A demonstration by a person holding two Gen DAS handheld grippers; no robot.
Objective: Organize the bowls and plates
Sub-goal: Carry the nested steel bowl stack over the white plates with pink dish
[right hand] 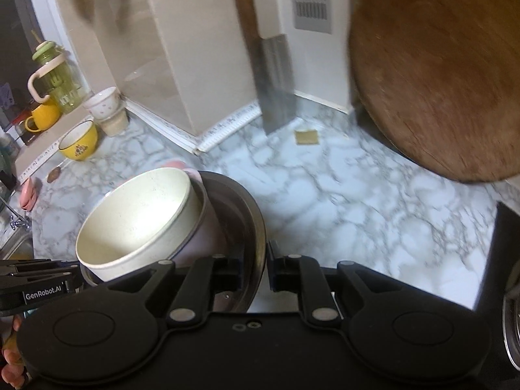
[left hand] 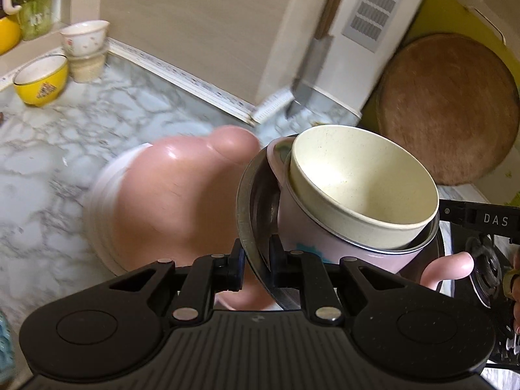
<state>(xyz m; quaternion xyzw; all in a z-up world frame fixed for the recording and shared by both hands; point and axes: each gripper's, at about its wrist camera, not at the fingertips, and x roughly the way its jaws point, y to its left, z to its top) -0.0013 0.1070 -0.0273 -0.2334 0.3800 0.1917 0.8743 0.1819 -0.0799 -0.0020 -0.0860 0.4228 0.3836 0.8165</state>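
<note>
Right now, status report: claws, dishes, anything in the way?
Both claws, left and right, shut on metal plate rim. Cream bowl nested in pink bowl, riding on plate. Cutting board and cleaver ahead, apart.

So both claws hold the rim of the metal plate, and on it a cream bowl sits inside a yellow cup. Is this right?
Not quite. The cup around the cream bowl is pink, not yellow, as the left wrist view shows. The yellow bowl stands far back on the counter. The rest holds: the left claw and right claw both grip the metal plate by its rim.
</note>
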